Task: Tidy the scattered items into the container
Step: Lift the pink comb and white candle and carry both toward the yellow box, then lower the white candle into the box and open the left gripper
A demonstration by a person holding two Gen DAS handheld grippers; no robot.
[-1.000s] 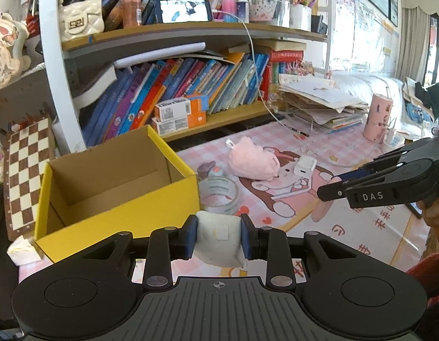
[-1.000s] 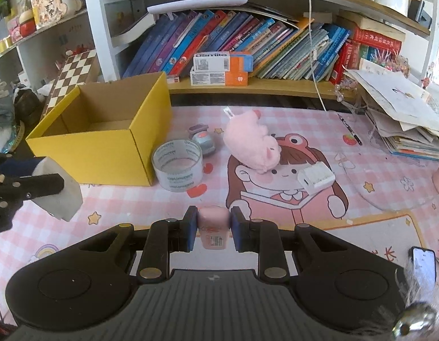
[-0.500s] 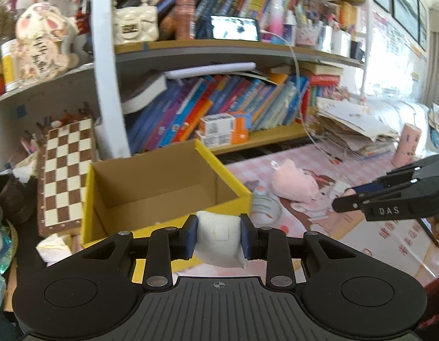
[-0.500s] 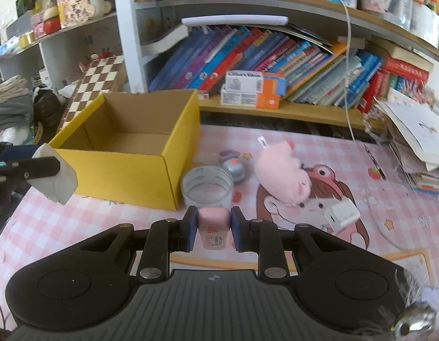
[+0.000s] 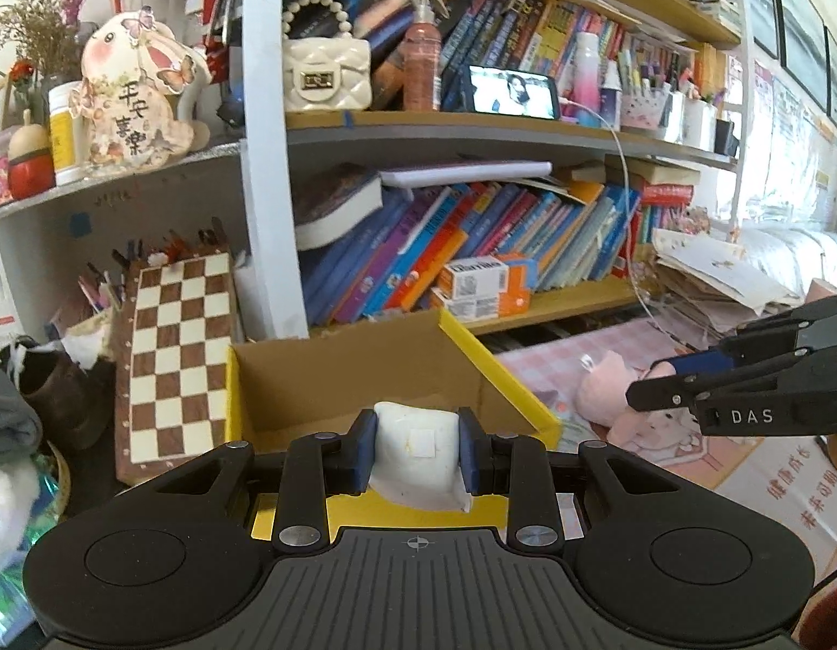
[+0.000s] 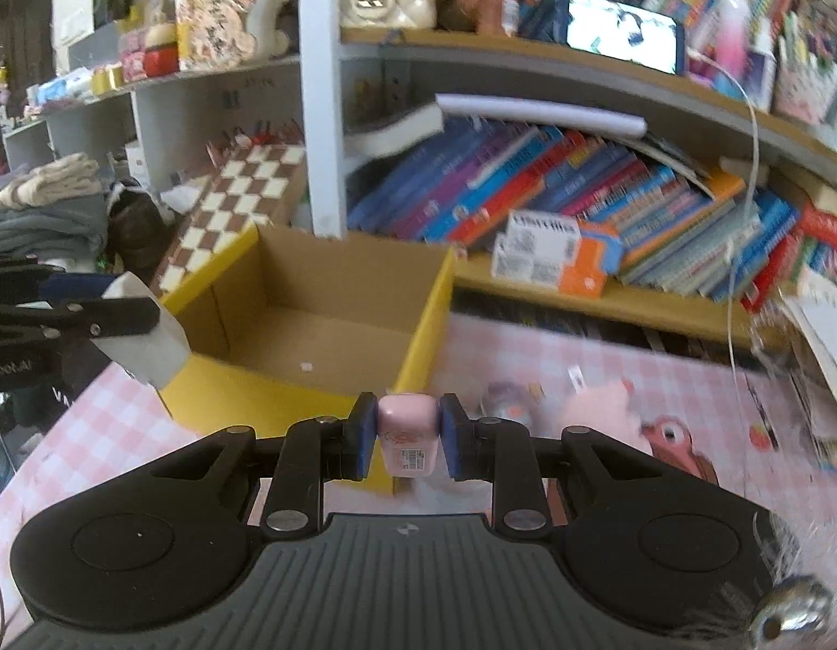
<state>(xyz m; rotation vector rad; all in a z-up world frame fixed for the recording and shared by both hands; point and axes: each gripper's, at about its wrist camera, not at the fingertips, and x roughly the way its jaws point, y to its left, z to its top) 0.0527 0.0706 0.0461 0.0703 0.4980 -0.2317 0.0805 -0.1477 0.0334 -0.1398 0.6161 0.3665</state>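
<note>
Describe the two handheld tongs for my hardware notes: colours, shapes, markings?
Both look alike: matte black plastic, a ribbed central plate flanked by round discs, linkage arms with silver rivets, and blue pads on the fingers. The left tongs show a small crosshair mark on the plate. The right tongs, seen side-on from the left camera, carry white "DAS" lettering.

Yellow cardboard box [image 5: 475, 349], open top, brown inside, bare floor, sits mid-frame on the pink checked worktop [image 6: 608, 374] below the bookshelf. White soft pad [image 5: 416, 449] with a small square patch, lower centre of the left wrist view, pinched between blue jaw pads in front of the box; small pink bottle [image 6: 407, 433] with a barcode label, lower centre of the right wrist view, clamped upright. Pink plush toy [image 6: 600, 411] and a small round purple item [image 6: 502, 406] lie on the worktop right of the box.
</note>
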